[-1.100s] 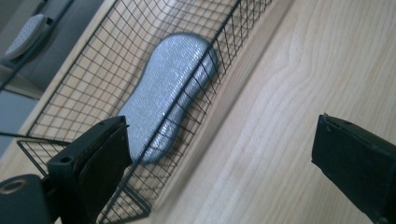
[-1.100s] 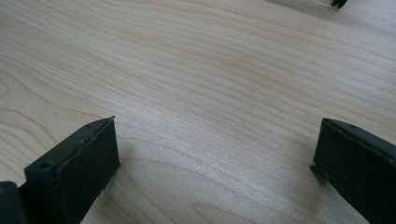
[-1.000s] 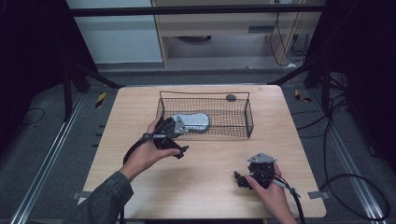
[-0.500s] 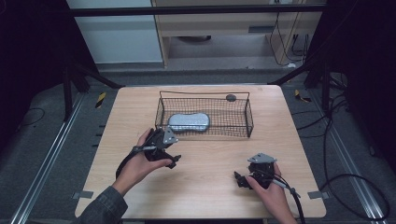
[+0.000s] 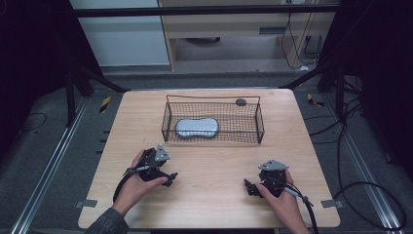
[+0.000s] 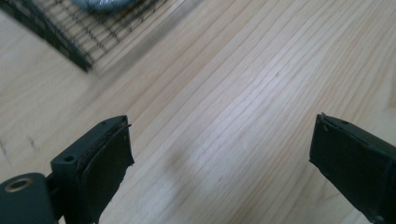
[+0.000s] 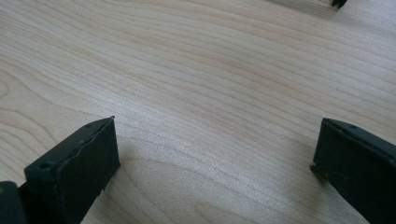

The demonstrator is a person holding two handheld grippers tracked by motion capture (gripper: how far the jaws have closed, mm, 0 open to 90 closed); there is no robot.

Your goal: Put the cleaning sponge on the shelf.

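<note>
Left gripper: the left gripper [image 5: 168, 179] sits low over the near-left part of the worktop [image 5: 214, 161], held in the person's left hand [image 5: 139, 183].
Left fingers: the fingers [image 6: 100, 158] stand spread with bare wood between them, grasping nothing; they have just opened a little further.
Right gripper: the right gripper [image 5: 251, 187] rests at the near-right of the worktop in the right hand [image 5: 282, 197].
Right fingers: released, wide apart over bare wood in the right gripper view [image 7: 74, 168].
Grey case: a rounded grey object, perhaps a soft pouch [image 5: 197, 127], lies flat inside the wire basket [image 5: 255, 127], toward its left end.
Basket: stands at the middle of the worktop, well apart from both grippers; its corner shows blurred in the left gripper view.
Small dark disc: a round dark item [image 5: 240, 102] lies on the worktop just behind the basket's far rim.
</note>
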